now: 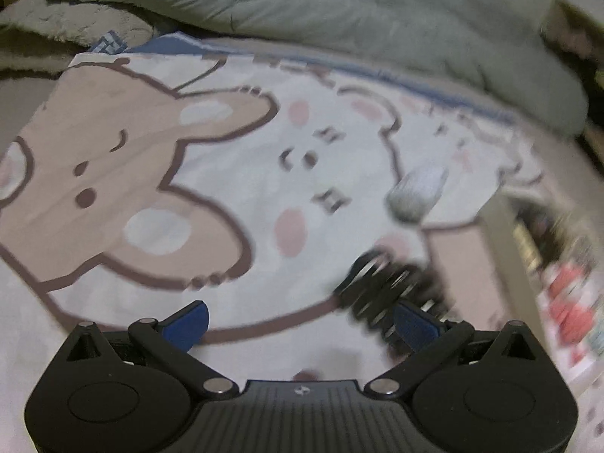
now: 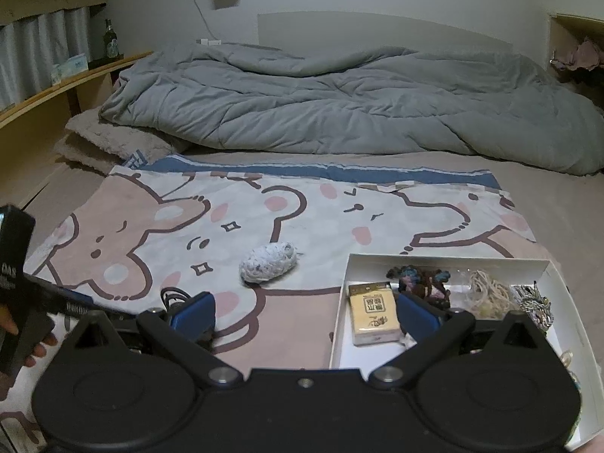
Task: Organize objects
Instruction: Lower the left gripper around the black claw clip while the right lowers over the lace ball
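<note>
My left gripper stands with its jaws wide apart and nothing between the blue pads. Just ahead of its right pad lies a black coiled hair tie, blurred in the left wrist view, resting on the cartoon bear blanket. Farther out on the same blanket lies a small white speckled bundle, well apart from the hair tie.

My right gripper is likewise spread wide and holds nothing. Its right pad hangs over the white tray, just beside a yellow tissue packet lying flat in the tray's near left part. Behind the packet, along the tray's far wall, sit a dark multicoloured scrunchie cluster, a cream cord tangle and a metallic braided cord, near one another. At the left edge of the right wrist view, my left hand grips the black body of the other tool. Beyond the left pad, a black coiled item shows partly on the blanket; the white speckled bundle lies further ahead, left of the tray and apart from it.

Past the blanket, a grey quilt lies crumpled across the bed, with a fleecy beige throw at its left. A wooden ledge along the left wall carries a green bottle
</note>
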Action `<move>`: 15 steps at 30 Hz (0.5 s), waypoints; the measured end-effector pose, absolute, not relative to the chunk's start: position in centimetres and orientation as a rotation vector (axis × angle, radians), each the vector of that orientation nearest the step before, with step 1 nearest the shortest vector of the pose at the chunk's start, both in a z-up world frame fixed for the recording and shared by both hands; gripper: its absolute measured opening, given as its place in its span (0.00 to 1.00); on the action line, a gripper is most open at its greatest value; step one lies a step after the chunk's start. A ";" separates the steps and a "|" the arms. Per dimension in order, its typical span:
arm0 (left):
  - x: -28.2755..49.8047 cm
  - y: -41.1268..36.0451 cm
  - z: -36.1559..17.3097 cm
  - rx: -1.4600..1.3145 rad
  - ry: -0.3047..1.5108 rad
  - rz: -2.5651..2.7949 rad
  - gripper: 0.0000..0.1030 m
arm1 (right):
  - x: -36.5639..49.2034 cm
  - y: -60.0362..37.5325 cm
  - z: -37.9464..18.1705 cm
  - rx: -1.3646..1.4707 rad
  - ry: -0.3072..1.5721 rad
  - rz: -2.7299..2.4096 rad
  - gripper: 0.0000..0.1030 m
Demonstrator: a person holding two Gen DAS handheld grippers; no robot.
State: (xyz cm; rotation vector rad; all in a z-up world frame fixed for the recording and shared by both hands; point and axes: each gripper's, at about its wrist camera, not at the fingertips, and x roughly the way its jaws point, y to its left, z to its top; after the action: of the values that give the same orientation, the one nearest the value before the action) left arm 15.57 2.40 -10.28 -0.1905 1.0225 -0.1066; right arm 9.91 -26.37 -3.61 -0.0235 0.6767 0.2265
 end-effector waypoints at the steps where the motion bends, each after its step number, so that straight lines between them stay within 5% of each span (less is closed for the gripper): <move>1: 15.9 1.9 -10.1 -0.201 1.010 -0.111 1.00 | 9.9 -26.4 -3.5 -0.022 0.675 0.228 1.00; 15: 19.3 -3.9 -12.1 -0.061 1.063 -0.131 1.00 | 10.4 -28.1 -4.2 0.001 0.693 0.196 1.00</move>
State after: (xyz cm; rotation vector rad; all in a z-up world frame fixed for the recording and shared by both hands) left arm 19.28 -3.92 -12.08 -0.0614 1.0634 -0.1306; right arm 10.44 -28.12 -4.18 0.0015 0.6930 0.1962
